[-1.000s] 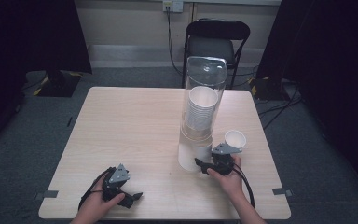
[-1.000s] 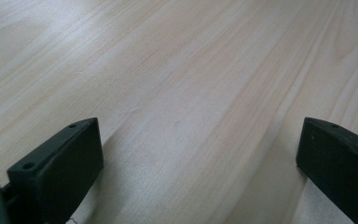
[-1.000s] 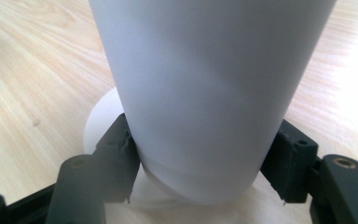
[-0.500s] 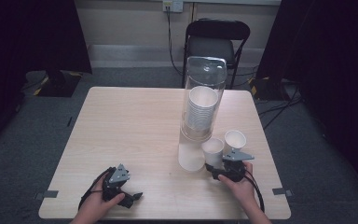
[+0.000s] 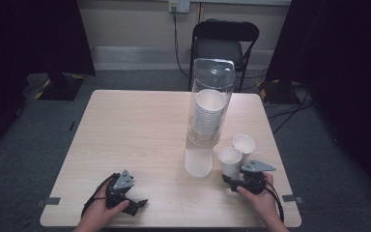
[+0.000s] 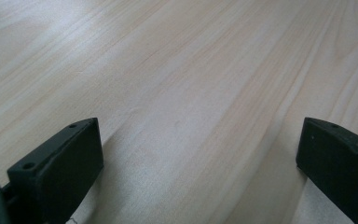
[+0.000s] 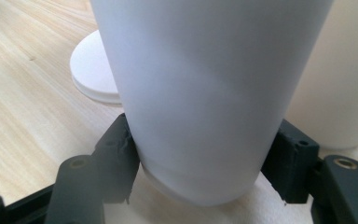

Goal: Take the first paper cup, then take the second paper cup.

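At the lower left of the high view the left gripper (image 5: pixel 134 203) rests on the table (image 5: pixel 125 135), jaws spread wide with only bare wood between them. At the lower right, the right gripper (image 5: pixel 232 179) is clamped on the base of a white paper cup (image 5: pixel 230 163), which stands upright with its long axis vertical, rising just above and beyond the jaws. A second cup (image 5: pixel 244 145) stands touching or just beside it, up and to the right. Left of both rises the tall clear cup dispenser (image 5: pixel 207 116). A second ago the held cup sat under the dispenser's mouth; it now stands to the right, beside the second cup.
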`<state>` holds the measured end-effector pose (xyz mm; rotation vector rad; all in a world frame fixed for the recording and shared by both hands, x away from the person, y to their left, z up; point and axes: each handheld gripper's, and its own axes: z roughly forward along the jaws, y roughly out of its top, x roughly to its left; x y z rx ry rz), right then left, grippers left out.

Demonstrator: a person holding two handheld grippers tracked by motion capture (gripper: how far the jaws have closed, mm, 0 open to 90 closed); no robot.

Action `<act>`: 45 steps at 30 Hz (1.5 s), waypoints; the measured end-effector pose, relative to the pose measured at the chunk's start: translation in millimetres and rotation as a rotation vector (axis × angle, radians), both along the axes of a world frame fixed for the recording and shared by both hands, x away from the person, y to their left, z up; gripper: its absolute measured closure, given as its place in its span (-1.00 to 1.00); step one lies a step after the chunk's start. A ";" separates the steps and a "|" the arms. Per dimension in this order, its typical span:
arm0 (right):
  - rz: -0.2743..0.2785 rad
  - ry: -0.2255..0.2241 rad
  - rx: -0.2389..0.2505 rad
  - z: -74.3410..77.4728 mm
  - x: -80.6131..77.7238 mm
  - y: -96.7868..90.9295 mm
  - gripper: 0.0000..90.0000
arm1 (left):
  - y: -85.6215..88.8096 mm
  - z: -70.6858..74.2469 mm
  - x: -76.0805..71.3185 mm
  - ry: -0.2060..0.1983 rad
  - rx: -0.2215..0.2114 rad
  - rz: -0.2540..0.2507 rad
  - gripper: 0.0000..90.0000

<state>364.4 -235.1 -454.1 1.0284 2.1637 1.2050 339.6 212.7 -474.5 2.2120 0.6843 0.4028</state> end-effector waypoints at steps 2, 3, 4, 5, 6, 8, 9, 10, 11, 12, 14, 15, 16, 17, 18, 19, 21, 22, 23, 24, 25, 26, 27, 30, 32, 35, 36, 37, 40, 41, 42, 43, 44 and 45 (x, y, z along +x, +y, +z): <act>-0.007 0.005 0.000 -1.6 -1.8 -4.0 -0.22 | 0.0 0.0 0.0 0.000 0.000 0.000 -1.00; -0.013 0.012 -0.001 -2.2 -2.9 -7.2 -0.22 | 0.0 0.0 0.0 0.000 0.000 0.000 -1.00; -0.018 0.015 -0.003 -3.1 -3.4 -11.4 -0.22 | 0.0 0.0 0.0 0.000 0.000 0.000 -1.00; -0.024 0.017 -0.012 -3.2 -4.4 -14.8 -0.22 | 0.0 0.0 0.0 0.000 0.000 0.000 -1.00; -0.027 0.020 -0.012 -3.4 -5.1 -17.8 -0.22 | 0.0 0.0 0.0 0.000 0.000 0.000 -1.00; -0.027 0.025 -0.007 -4.2 -6.7 -23.3 -0.22 | 0.0 0.0 0.0 0.000 0.001 0.000 -1.00; -0.027 0.031 -0.003 -4.6 -7.9 -25.4 -0.22 | 0.0 0.0 0.0 0.000 0.001 0.000 -1.00; -0.026 0.034 -0.004 -4.9 -8.6 -26.2 -0.22 | 0.0 0.0 -0.1 0.000 0.000 0.000 -1.00; -0.024 0.034 -0.006 -5.2 -9.2 -26.8 -0.22 | 0.0 0.0 -0.1 0.000 0.000 0.000 -1.00; -0.018 0.035 -0.003 -5.9 -9.8 -27.4 -0.22 | 0.0 0.0 -0.1 0.000 0.001 0.000 -1.00; -0.008 0.037 0.005 -6.0 -11.1 -26.6 -0.22 | 0.0 0.0 -0.1 0.000 0.001 0.000 -1.00; -0.001 0.042 0.006 -5.9 -11.9 -25.6 -0.22 | 0.0 0.0 -0.1 0.000 0.000 0.001 -1.00; 0.008 0.044 0.004 -6.1 -12.2 -24.1 -0.22 | 0.0 0.0 -0.1 0.000 0.000 0.000 -1.00; 0.011 0.049 -0.002 -6.3 -12.4 -23.1 -0.22 | 0.0 0.0 -0.1 0.000 0.001 0.000 -1.00; 0.016 0.057 -0.008 -6.8 -12.4 -21.8 -0.22 | 0.0 0.0 -0.1 0.000 0.000 0.000 -1.00; 0.018 0.058 -0.017 -7.1 -12.0 -20.9 -0.22 | 0.0 0.0 -0.1 0.000 0.000 0.000 -1.00; 0.012 0.062 -0.026 -7.3 -10.8 -20.0 -0.22 | 0.0 0.0 -0.1 0.000 0.001 0.000 -1.00; 0.011 0.073 -0.027 -7.3 -9.8 -20.0 -0.22 | 0.1 0.0 -0.1 0.000 0.002 0.000 -1.00; 0.011 0.083 -0.030 -7.6 -8.8 -19.9 -0.23 | 0.4 0.5 -0.5 -0.001 0.013 0.002 -1.00; 0.016 0.087 -0.031 -7.6 -8.0 -19.6 -0.23 | 0.3 0.4 -0.5 -0.002 0.010 0.002 -1.00; 0.020 0.085 -0.033 -7.6 -7.6 -18.9 -0.23 | 0.3 0.3 -0.7 -0.002 0.010 0.003 -1.00; 0.019 0.082 -0.040 -7.7 -7.4 -18.2 -0.23 | 0.3 0.3 -0.8 0.000 0.008 0.003 -1.00; 0.019 0.083 -0.044 -7.6 -7.6 -17.3 -0.23 | 0.3 0.3 -0.8 -0.001 0.009 0.004 -1.00; 0.028 0.078 -0.055 -7.6 -7.9 -15.9 -0.24 | 0.4 0.4 -0.7 -0.002 0.010 0.003 -1.00; 0.027 0.077 -0.058 -7.6 -7.9 -15.8 -0.24 | 0.4 0.4 -0.7 -0.001 0.010 0.003 -1.00; 0.032 0.067 -0.078 -8.0 -9.0 -15.1 -0.24 | 0.3 0.3 -0.8 -0.001 0.009 0.003 -1.00; 0.033 0.064 -0.085 -8.0 -9.4 -15.3 -0.24 | 0.3 0.3 -0.7 -0.002 0.009 0.003 -1.00; 0.037 0.061 -0.089 -8.1 -9.6 -15.2 -0.25 | 0.3 0.2 -0.7 -0.002 0.007 0.003 -1.00; 0.041 0.060 -0.091 -8.4 -10.8 -15.9 -0.27 | 0.3 0.3 -0.7 -0.001 0.008 0.003 -1.00; 0.039 0.058 -0.092 -8.5 -11.2 -16.1 -0.28 | 0.3 0.3 -0.7 -0.001 0.008 0.003 -1.00; 0.036 0.061 -0.095 -8.4 -12.5 -16.6 -0.30 | 0.4 0.3 -0.7 -0.001 0.009 0.003 -1.00; 0.038 0.057 -0.100 -8.6 -13.0 -17.3 -0.32 | 0.4 0.3 -0.7 -0.001 0.009 0.003 -1.00; 0.038 0.057 -0.100 -8.7 -13.8 -17.7 -0.37 | 0.4 0.3 -0.7 -0.001 0.009 0.003 -1.00; 0.037 0.057 -0.101 -8.6 -15.0 -18.1 -0.39 | 0.3 0.3 -0.7 -0.001 0.008 0.003 -1.00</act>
